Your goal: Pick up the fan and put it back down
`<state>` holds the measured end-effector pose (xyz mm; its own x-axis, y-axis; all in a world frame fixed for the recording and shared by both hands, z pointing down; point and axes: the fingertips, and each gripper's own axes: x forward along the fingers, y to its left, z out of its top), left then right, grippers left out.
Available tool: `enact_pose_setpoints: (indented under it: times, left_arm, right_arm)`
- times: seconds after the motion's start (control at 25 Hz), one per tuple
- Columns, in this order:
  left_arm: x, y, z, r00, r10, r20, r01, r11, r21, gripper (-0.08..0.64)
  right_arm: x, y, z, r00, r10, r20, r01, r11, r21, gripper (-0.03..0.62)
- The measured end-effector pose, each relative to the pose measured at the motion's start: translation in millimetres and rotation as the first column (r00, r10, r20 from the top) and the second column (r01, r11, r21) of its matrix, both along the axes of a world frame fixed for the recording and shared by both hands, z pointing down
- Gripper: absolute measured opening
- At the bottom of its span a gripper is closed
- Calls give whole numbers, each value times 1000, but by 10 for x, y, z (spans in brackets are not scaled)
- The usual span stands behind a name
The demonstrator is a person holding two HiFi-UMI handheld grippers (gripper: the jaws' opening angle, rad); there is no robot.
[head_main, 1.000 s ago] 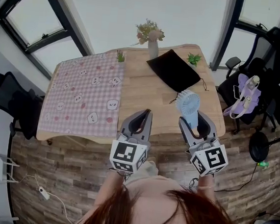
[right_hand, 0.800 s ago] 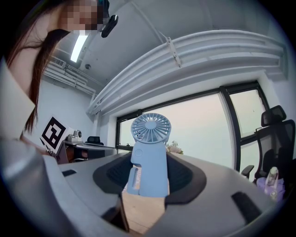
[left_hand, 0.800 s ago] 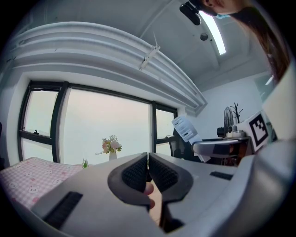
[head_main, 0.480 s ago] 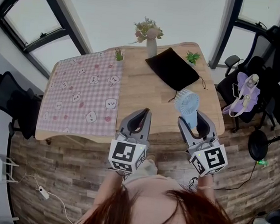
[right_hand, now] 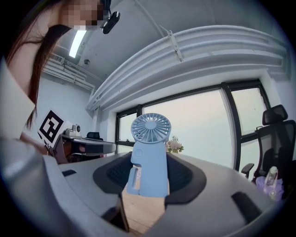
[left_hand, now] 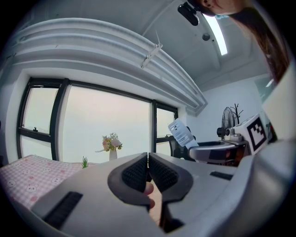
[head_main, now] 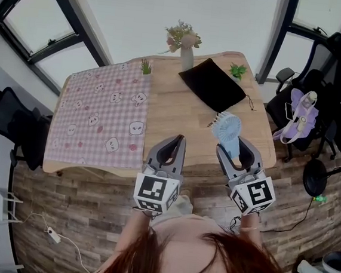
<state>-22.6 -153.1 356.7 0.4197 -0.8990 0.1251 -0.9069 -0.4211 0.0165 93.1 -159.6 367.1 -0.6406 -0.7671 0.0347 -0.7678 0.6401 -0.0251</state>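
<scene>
A light blue hand-held fan stands upright near the wooden table's front right edge. My right gripper is shut on its handle, a pad against each side. In the right gripper view the fan fills the gap between the jaws of the right gripper, its round grille on top. My left gripper hovers over the table's front edge, left of the fan and apart from it. In the left gripper view the left gripper is shut, its pads almost touching with nothing between them.
A pink checked cloth covers the table's left half. At the back lie a black pouch, a vase of flowers and two small plants. Office chairs stand at the right and left.
</scene>
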Motion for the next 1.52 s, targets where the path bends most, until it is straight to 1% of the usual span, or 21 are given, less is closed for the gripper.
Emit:
enact_pose_setpoints:
  times: [0.64,0.92,1.52]
  left_arm:
    - [-290,-123,112,1000,-6,-21,5,1000,-21,12]
    - [-463,-125,146,1000,-12,-24,12,999,-32,12]
    - [-679,-184,264,999,-37,-33,35,998,-54,12]
  right_arm:
    - [-376,-202,304,996,-14,-85,10,999,-51,213]
    - [-588,-251,447,994,-31,-107,22,997,-80,213]
    - [-868,-392,891,974,-84,-210,55,989,-140,213]
